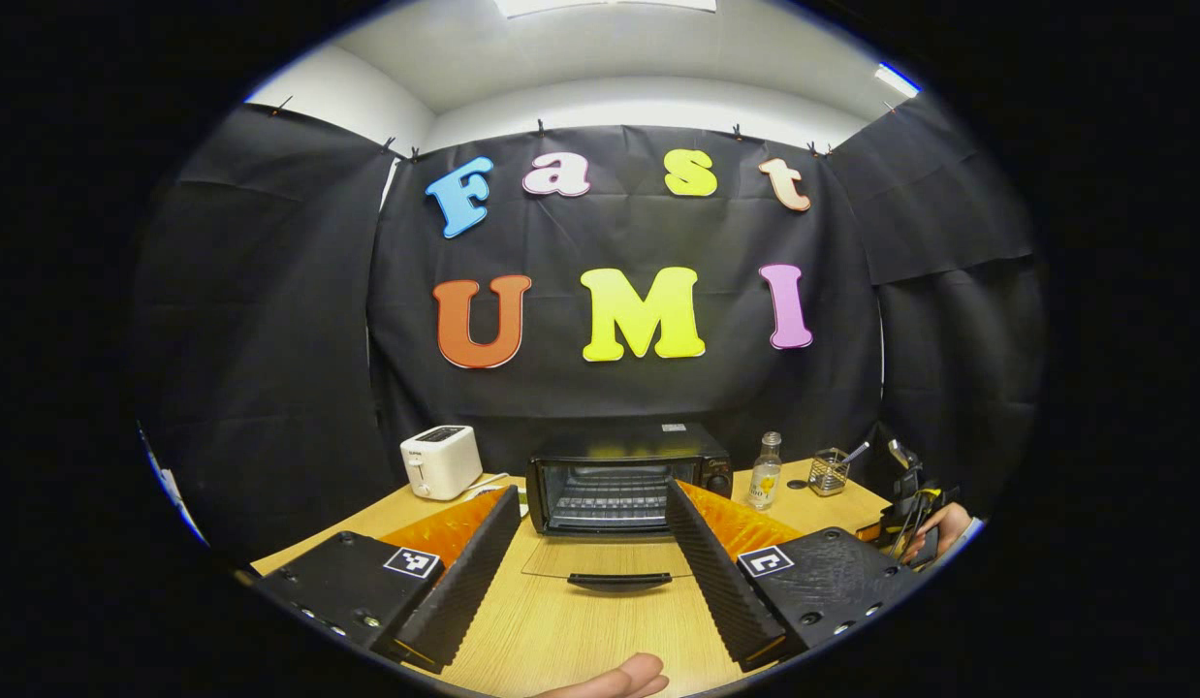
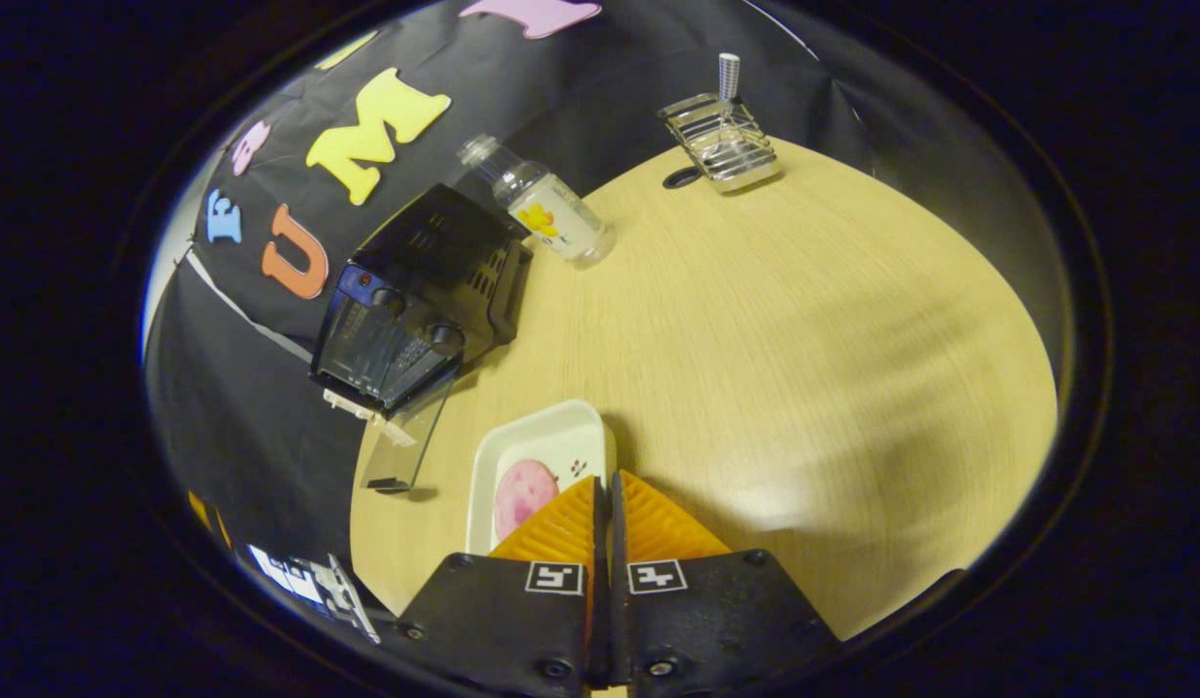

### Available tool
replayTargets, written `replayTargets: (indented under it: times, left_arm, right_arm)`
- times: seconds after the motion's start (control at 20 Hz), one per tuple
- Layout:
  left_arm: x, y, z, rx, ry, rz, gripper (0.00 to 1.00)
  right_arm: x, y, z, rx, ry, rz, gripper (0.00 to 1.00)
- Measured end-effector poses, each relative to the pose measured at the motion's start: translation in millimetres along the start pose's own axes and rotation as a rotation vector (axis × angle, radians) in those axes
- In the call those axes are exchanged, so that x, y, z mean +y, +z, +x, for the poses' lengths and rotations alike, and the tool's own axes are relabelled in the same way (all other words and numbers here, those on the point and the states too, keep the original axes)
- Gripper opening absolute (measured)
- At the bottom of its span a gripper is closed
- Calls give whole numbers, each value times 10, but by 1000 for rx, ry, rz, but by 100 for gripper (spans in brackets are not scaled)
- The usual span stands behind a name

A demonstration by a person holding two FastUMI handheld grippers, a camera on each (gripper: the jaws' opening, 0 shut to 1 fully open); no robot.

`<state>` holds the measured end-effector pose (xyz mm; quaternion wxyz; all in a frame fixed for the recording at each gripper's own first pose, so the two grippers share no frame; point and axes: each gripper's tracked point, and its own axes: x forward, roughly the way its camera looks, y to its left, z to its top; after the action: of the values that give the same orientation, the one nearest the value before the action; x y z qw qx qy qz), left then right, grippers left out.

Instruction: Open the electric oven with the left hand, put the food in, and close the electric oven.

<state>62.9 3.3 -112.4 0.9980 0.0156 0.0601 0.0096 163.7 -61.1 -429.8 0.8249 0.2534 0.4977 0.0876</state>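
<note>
White and rigid, the food tray looked light; your right gripper pinched its rim, jaws together. Left gripper gaped before the open oven.

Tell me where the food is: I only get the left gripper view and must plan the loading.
Observer: A pink round slice lies in a white tray on the table, beside the oven's lowered glass door and apart from it.
Operator: Is the right hand-held gripper on it?
Observer: The right hand-held gripper has its fingers together at the tray's rim. I cannot tell whether it pinches the rim.
</note>
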Motion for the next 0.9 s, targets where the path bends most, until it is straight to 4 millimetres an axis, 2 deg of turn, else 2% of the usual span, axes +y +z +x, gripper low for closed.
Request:
replayTargets:
  times: [0.1,0.2,0.45,0.65,0.9]
  left_arm:
    - [24,-25,-14,1,-4,2,96]
    - [76,-40,-27,-3,-9,-3,96]
    - [270,-126,-94,-3,-9,-21,96]
    - [550,-199,-157,4,37,-20,96]
    - [849,-231,-233,-18,82,-27,96]
  right_arm:
    - [100,23,-143,-7,8,-7,4]
    - [293,34,-294,-13,38,-22,4]
    - [943,-1,-457,-14,110,-43,4]
    - [1475,-94,-376,-1,154,-73,4]
    - [2019,-289,39,52,168,-95,4]
